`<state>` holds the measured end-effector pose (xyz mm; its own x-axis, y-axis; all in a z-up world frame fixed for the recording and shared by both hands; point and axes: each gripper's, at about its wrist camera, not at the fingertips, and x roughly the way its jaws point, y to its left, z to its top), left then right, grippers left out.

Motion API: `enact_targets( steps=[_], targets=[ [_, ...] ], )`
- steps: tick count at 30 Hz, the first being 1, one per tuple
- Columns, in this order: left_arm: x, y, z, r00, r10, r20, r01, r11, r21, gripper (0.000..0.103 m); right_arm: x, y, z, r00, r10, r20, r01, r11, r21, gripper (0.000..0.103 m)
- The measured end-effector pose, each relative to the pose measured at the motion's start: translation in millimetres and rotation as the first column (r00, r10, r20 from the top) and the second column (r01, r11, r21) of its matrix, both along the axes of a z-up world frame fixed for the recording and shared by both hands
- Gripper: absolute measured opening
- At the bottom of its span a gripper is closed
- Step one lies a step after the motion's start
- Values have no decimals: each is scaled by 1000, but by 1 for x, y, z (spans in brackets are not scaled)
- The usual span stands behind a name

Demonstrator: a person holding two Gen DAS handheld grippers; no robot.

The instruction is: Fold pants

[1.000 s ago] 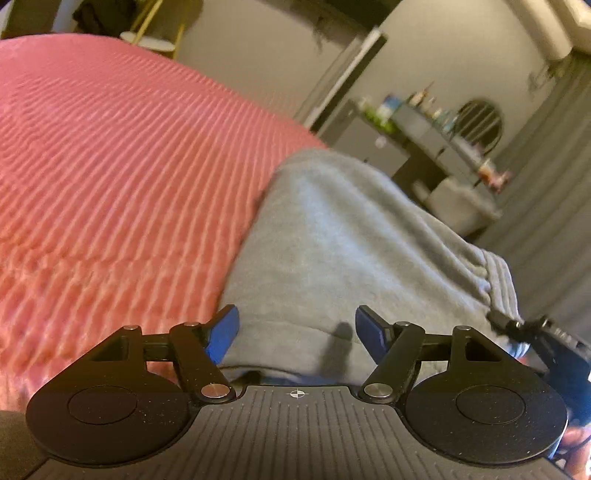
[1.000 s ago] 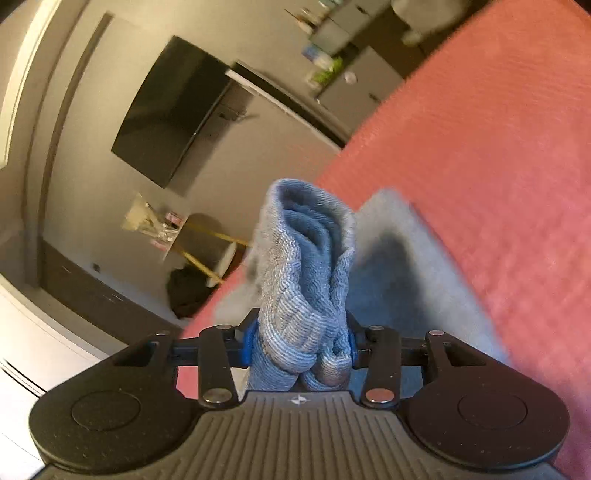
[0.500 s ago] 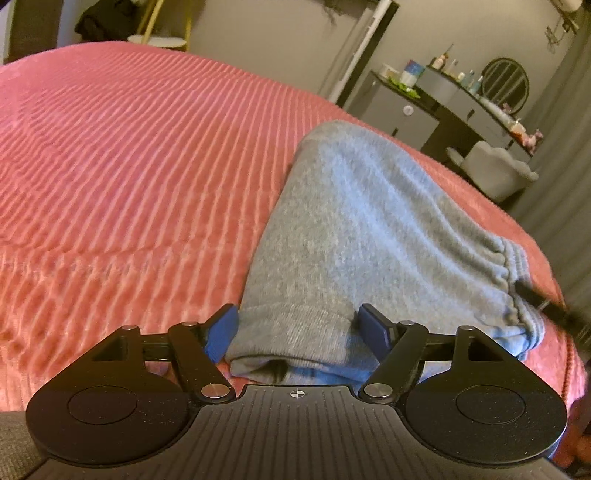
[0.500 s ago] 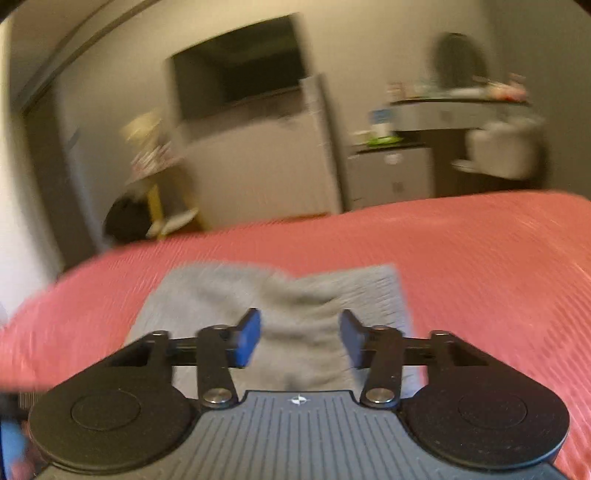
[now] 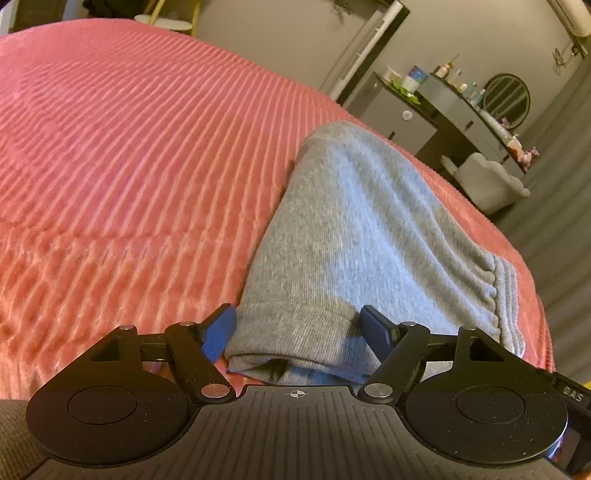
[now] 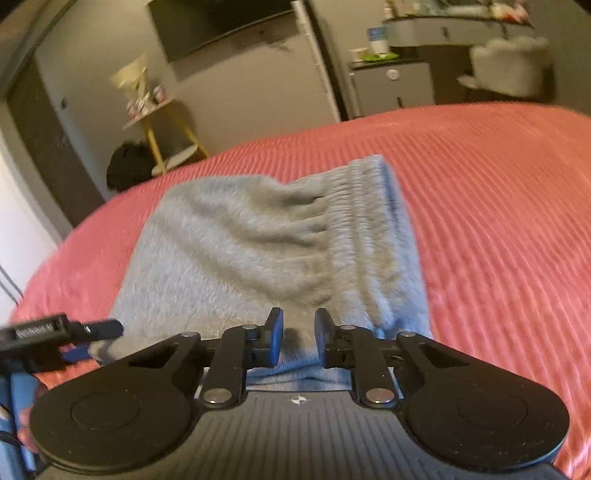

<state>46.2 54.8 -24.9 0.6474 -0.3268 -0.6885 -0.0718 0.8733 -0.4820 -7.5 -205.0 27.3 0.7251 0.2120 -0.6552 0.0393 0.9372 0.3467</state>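
Note:
Grey sweatpants (image 5: 354, 229) lie folded in a compact stack on the pink ribbed bedspread (image 5: 129, 155). In the left wrist view my left gripper (image 5: 297, 330) is open, its blue pads on either side of the folded cuff end, not pinching it. In the right wrist view the pants (image 6: 258, 240) show their elastic waistband (image 6: 373, 221) on the right. My right gripper (image 6: 298, 341) hovers at the near edge of the pants, jaws a narrow gap apart with nothing between them. The left gripper's edge (image 6: 55, 330) shows at the left.
The bedspread (image 6: 498, 221) extends around the pants. Beyond the bed are a grey dresser (image 5: 402, 114) with bottles, a round mirror (image 5: 506, 96), a pale chair (image 5: 487, 181), a wall TV (image 6: 218, 26) and a yellow-legged side table (image 6: 162, 125).
My right gripper let go of the waistband it held bunched up a second ago; the pants now lie flat. It then narrowed its jaws. My left gripper stayed open and backed off slightly.

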Motion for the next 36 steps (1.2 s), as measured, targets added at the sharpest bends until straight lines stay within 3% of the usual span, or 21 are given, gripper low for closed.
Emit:
enact_targets(
  steps=[2,4,6,8,9,12,14,18,21,23,25,28,31,33,36],
  targets=[
    [-2,1,1,1000,3,15,-3,1000,-4,78,-8,-13,-2,999,-54,-9,54,997,49,18],
    [-5,1,2,1000,2,23,-2,1000,-12,78,-18,-27,-6,985,-162,-54,166,983,72,41],
    [-7,1,3,1000,0,22,1,1000,-14,78,-23,-47,-17,976,-193,-101,213,943,255,45],
    [-9,0,6,1000,-4,29,4,1000,-16,78,-25,-60,-29,970,-192,-152,240,872,426,62],
    [-11,-1,8,999,-9,34,10,1000,-21,78,-25,-62,-35,967,-194,-166,251,848,468,64],
    [-19,-1,12,998,-26,62,30,998,-53,78,-19,-56,-46,972,-141,-186,218,834,507,64],
    [-24,0,14,997,-29,78,34,997,-73,78,-11,-50,-52,975,-93,-203,195,800,568,64],
    [-28,3,15,997,-23,70,30,994,-101,78,-2,-42,-57,974,-94,-206,192,824,533,68],
    [-26,3,12,999,-5,34,8,996,-88,78,-9,-58,-54,960,-213,-180,276,815,509,68],
    [-23,3,10,1000,5,9,-5,998,-68,78,-23,-71,-52,932,-310,-185,361,780,511,64],
    [-21,1,8,1000,0,-8,-1,999,-42,78,-30,-80,-61,915,-339,-220,402,714,572,62],
    [-22,-4,11,1000,-23,6,24,999,-27,78,-32,-78,-59,918,-333,-215,395,726,563,63],
    [-24,1,12,998,-60,28,63,990,-125,79,-28,-75,-58,927,-316,-201,374,748,548,67],
    [-22,5,8,998,-67,0,66,978,-199,79,-25,-72,-59,930,-308,-201,367,740,563,70],
    [-22,12,1,994,-108,-24,93,933,-348,76,-29,-77,-62,930,-306,-203,366,731,576,72]
  ],
)
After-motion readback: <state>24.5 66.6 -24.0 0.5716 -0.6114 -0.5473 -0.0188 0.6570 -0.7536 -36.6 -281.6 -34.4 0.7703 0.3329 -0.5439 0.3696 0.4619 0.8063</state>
